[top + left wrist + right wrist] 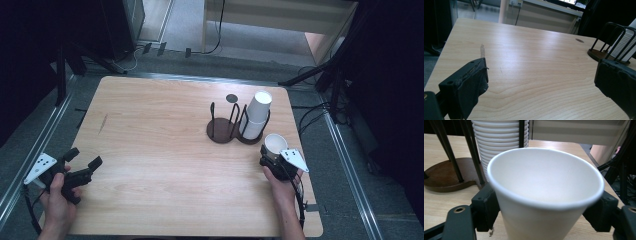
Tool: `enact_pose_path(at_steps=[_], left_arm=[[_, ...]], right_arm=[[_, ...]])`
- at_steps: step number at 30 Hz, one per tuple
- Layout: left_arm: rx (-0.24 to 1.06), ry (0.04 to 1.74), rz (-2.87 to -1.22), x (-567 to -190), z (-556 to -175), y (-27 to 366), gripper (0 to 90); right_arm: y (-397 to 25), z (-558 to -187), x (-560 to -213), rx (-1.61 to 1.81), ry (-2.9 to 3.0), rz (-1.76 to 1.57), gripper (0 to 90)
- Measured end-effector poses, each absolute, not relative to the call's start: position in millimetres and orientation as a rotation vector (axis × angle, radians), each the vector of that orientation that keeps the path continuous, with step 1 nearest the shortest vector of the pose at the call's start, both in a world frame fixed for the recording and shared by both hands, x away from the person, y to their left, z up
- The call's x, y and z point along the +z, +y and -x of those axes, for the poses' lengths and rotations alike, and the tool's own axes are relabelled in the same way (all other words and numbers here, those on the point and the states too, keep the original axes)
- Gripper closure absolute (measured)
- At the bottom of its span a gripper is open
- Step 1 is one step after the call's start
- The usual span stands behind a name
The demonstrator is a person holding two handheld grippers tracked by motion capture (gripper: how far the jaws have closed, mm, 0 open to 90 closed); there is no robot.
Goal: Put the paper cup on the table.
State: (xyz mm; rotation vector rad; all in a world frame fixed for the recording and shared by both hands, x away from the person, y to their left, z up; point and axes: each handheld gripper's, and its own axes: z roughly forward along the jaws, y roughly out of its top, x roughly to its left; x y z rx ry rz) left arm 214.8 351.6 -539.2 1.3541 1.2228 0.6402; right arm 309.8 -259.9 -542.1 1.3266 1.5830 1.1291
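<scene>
I'm working over a wooden desk [165, 150] that carries a dark two-bay cup holder [231, 131] toward its far right; the right bay holds a tilted stack of white cups [256, 116], the left bay stands empty. My right tongs [272, 159] sit just in front of that holder, clamped on a single paper cup [544, 202], upright with its mouth open to the camera, one jaw pressing each side of the wall. My left tongs [85, 161] hover near the desk's left edge, jaws apart and holding nothing. The risk, as I judge it, is the grip itself: thin paper will buckle if I squeeze harder, and slip if I ease off. Swinging toward the holder, I could also clip its wire posts [472, 150] and knock the stack. The cup's base is cut off below the right gripper view, so I can't tell whether it touches the desk.
</scene>
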Motion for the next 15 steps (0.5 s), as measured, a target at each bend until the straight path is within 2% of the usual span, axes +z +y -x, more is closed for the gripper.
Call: enact_pose_path(at_steps=[7,15], left_arm=[[0.64,1.222,-1.358,-539,-215,351,0.0],[0.639,1.224,-1.354,-538,-213,351,0.0]], right_arm=[[-265,-309,-540,1.194,1.601,-1.346,9.5],[-273,-301,-538,1.231,1.634,-1.343,2.4]])
